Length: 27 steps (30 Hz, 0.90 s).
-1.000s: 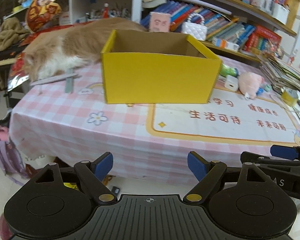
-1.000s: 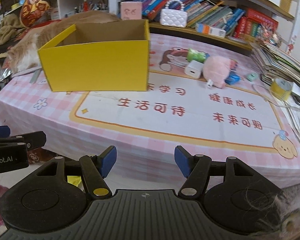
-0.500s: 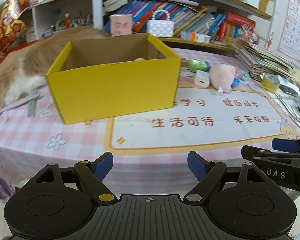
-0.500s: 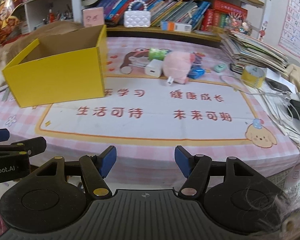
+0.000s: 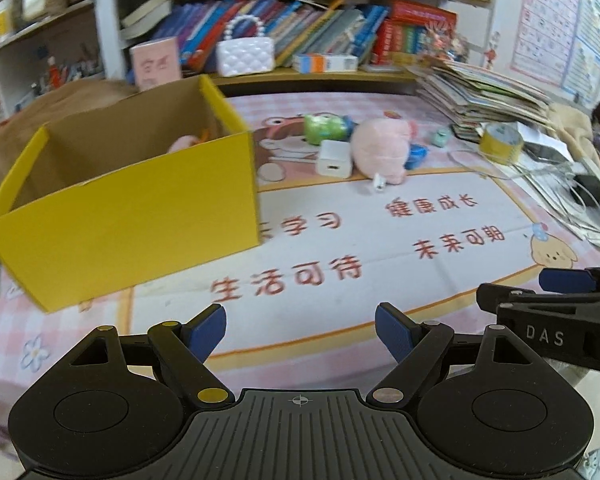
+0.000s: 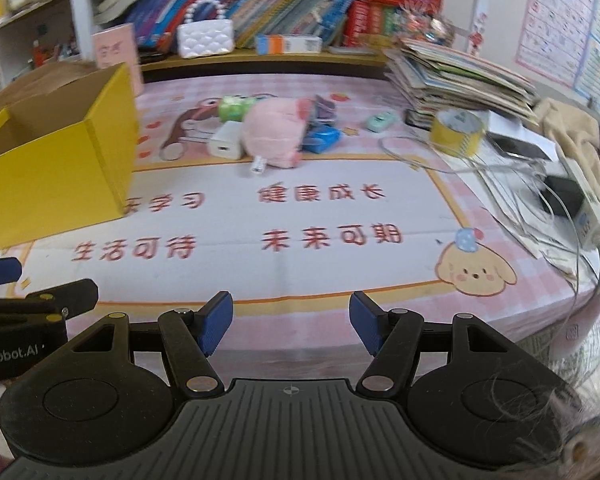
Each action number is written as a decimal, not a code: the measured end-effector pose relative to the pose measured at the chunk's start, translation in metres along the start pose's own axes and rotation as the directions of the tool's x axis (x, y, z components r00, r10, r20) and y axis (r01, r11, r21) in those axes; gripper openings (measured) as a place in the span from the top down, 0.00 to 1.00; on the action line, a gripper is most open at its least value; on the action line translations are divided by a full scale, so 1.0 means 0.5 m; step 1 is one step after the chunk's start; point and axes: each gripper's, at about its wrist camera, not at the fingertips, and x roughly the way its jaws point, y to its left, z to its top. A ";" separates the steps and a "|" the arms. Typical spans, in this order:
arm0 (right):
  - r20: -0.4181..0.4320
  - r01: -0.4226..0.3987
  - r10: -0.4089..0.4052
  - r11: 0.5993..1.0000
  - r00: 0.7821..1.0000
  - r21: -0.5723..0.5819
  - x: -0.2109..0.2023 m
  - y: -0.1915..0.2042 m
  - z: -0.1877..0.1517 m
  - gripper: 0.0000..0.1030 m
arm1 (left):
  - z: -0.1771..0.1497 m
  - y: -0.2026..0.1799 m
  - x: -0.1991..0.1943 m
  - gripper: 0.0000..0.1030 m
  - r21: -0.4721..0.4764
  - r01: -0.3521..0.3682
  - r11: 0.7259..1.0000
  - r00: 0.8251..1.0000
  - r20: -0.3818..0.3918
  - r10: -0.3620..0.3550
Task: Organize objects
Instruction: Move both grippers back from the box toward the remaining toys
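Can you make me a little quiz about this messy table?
1. True or false: the left gripper holds the pink plush.
2. What touches the plush's left side? A) white charger B) tape roll C) book stack
3. Fill in: the open-topped box is coloured ____.

Key:
1. False; both the left and right gripper have jaws open and hold nothing.
2. A
3. yellow
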 end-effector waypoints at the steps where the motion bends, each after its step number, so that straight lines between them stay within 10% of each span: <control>1: -0.001 0.002 -0.002 1.000 1.000 0.007 0.005 -0.006 0.003 0.40 | 0.005 -0.007 0.005 0.18 0.010 0.000 1.000 1.000 0.000 0.000; 27: -0.010 -0.062 0.062 0.998 0.998 -0.028 0.154 -0.149 0.170 0.40 | 0.157 -0.122 0.139 0.18 -0.032 -0.057 0.998 0.998 0.007 0.058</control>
